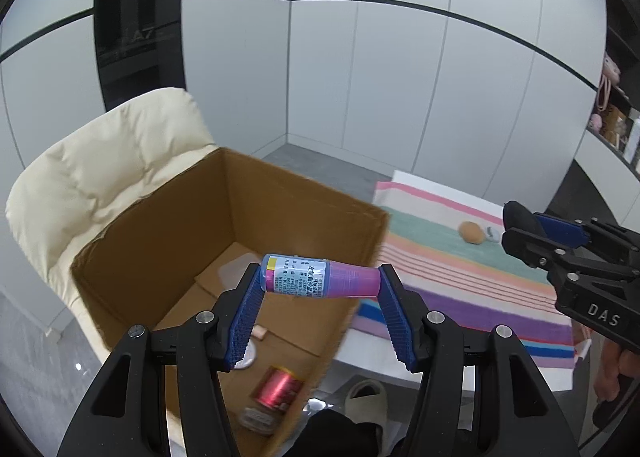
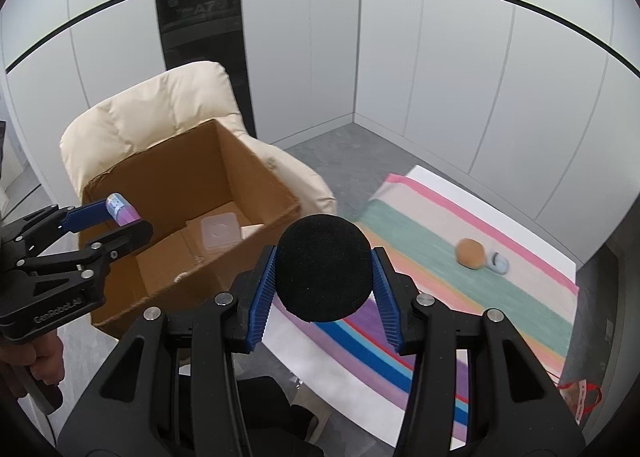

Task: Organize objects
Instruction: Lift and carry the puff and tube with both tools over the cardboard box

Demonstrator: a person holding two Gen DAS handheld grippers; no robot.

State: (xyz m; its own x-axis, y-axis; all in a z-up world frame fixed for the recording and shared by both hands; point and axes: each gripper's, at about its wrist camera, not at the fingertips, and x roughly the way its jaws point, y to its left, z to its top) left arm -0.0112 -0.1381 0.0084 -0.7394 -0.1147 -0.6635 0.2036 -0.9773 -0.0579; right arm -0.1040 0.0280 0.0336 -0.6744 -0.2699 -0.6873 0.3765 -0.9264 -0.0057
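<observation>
Our left tongs (image 1: 320, 277) grip pink bottle (image 1: 320, 276) above cardboard box (image 1: 168, 233); right tongs (image 2: 324, 273) clamp black foam ball (image 2: 323, 267).

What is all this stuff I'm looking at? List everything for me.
Cardboard box: one, brown, open, on the cream chair.
Chair: one, cream, padded, behind and under the box.
Bottle: one, pink-purple with blue label, lying crosswise between the left gripper's pads, above the box.
Foam ball: one, black, held in the right gripper.
Red spool: one, on the box floor.
Clear lid: one, translucent, on the box floor.
Striped cloth: one, multicoloured, on the white table.
Brown ball: one, on the cloth.
Small pale-blue item: one, beside the brown ball.
Left gripper: black, blue pads.
Right gripper: black, blue pads.
</observation>
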